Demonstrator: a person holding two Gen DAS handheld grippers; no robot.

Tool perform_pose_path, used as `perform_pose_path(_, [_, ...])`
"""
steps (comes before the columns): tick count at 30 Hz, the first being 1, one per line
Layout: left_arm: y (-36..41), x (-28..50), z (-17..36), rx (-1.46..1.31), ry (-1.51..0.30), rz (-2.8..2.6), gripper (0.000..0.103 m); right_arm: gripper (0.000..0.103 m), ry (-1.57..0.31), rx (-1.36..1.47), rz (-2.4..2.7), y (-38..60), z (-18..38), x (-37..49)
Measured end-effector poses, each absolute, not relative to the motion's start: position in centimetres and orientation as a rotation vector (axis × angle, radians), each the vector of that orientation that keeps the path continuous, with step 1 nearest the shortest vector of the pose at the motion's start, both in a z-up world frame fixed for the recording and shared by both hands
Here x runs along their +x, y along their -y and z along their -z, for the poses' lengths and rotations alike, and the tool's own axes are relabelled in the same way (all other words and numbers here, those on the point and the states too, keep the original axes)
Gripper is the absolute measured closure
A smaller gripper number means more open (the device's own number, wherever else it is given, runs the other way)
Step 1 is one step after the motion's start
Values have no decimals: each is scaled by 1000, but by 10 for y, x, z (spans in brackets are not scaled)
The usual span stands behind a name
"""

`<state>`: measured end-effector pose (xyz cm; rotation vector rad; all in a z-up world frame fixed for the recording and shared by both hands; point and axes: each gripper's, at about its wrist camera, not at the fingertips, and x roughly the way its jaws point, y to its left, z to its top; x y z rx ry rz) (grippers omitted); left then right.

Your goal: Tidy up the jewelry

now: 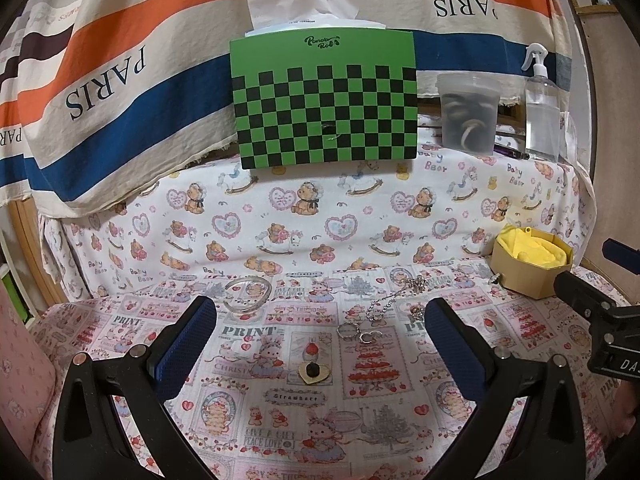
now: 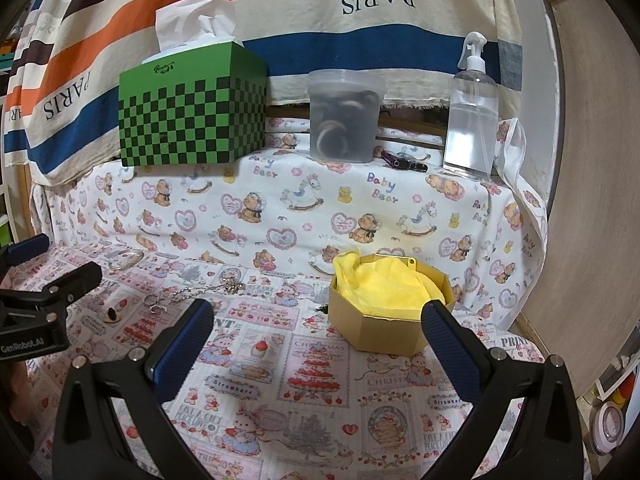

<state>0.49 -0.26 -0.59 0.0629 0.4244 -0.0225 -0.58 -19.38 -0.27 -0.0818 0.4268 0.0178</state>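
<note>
Right now the left gripper (image 1: 320,320) hangs over a table cloth (image 1: 280,408) with bunnies and cakes on it. Its two blue fingers (image 1: 188,344) are spread wide apart, and they hold nothing. The right gripper (image 2: 316,324) is wide open too, and it is empty.

Most of the jewelry lies in front of the left gripper. A small gold heart piece (image 1: 315,372) with a dark bead on it sits between the two fingers, close in. A bit further ahead are two little silver rings (image 1: 358,333), just beside each other. Past them a sparkly chain (image 1: 382,305) runs up and to the right, to a small cluster of beads (image 1: 418,283). A tiny pink earring (image 1: 416,313) lies just beside the right finger tip. A clear bangle (image 1: 248,293) lies ahead of the left finger tip.

A gold box (image 2: 384,320) with yellow paper (image 2: 380,280) inside sits right in front of the right gripper, close to its right finger. The box is open on top. A small dark bit of jewelry (image 2: 322,309) lies just beside the box, on its left. From the left gripper, the box is far off to the right.

Far ahead of both grippers, up on a step with a teddy bear cloth (image 2: 320,208), stand a green checked tissue box (image 2: 192,112), a cloudy plastic tub (image 2: 344,116) and a clear spray bottle (image 2: 470,116).
</note>
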Motion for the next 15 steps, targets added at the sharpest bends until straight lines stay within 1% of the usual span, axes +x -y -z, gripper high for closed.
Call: perform_pose_path(15, [3, 5, 6, 62, -425, 22, 0, 0, -428, -79, -17, 194, 3, -6])
